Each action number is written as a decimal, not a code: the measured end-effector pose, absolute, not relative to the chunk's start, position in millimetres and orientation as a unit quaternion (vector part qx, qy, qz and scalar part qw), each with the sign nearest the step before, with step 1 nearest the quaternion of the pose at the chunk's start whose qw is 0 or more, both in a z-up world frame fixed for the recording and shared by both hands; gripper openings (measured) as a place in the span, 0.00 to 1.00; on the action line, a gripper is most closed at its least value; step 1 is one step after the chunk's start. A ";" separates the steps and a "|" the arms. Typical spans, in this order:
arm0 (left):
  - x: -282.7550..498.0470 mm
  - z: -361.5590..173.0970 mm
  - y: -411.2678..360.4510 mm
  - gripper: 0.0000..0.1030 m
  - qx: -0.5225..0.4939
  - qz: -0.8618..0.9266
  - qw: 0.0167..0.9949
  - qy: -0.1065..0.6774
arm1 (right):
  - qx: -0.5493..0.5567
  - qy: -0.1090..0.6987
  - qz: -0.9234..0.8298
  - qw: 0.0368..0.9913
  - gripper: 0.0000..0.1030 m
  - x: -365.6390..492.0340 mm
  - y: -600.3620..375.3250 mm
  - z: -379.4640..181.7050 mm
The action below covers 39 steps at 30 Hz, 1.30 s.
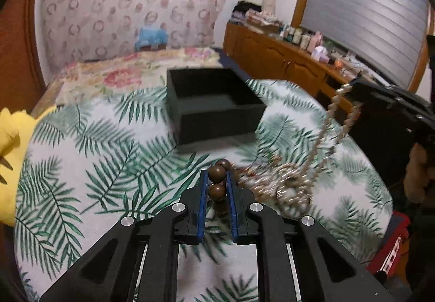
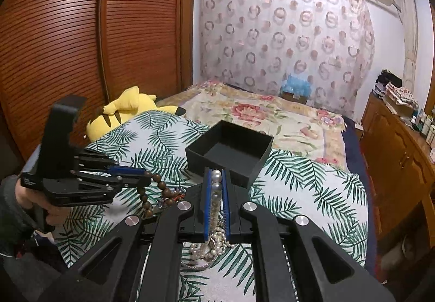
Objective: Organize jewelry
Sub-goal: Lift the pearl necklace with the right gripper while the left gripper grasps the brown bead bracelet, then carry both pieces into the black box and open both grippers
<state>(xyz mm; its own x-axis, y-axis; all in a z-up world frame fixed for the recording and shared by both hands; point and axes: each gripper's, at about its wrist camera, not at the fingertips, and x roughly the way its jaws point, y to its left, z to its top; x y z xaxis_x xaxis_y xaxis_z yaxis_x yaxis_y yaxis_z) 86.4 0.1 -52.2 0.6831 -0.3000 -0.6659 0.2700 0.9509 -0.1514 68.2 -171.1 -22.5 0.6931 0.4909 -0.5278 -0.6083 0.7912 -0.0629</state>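
My left gripper (image 1: 216, 179) is shut on a brown wooden bead bracelet (image 1: 217, 175); from the right wrist view the left gripper (image 2: 145, 178) holds the bracelet (image 2: 159, 192) hanging above the bed. My right gripper (image 2: 216, 177) is shut on a white pearl necklace (image 2: 216, 187) that hangs down to a heap below. In the left wrist view the right gripper (image 1: 350, 87) lifts the pearl necklace (image 1: 333, 109) from a tangled jewelry pile (image 1: 285, 185). An open, empty black box (image 1: 212, 103) (image 2: 231, 151) sits on the leaf-print cloth beyond both grippers.
The leaf-print cloth (image 2: 304, 187) covers the bed's near end; a floral bedspread (image 2: 252, 111) lies beyond. A yellow plush toy (image 2: 122, 114) lies at the left. A wooden cabinet (image 2: 397, 155) with bottles runs along the right. A wooden wardrobe (image 2: 81, 43) stands left.
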 end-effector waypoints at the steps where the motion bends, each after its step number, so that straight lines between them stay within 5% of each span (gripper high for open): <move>1: 84.6 -47.8 -1.2 0.12 -0.021 -0.158 0.919 0.361 | -0.117 0.248 0.301 0.913 0.08 67.9 -171.6 -20.3; 15: 84.6 9.2 -9.8 0.12 -0.008 -0.166 0.938 0.305 | -0.115 0.216 0.292 0.925 0.08 85.1 -173.0 18.9; 39: 145.1 30.9 -4.6 0.12 0.010 -0.128 0.948 0.291 | -0.110 0.175 0.260 0.943 0.08 173.1 -147.3 94.2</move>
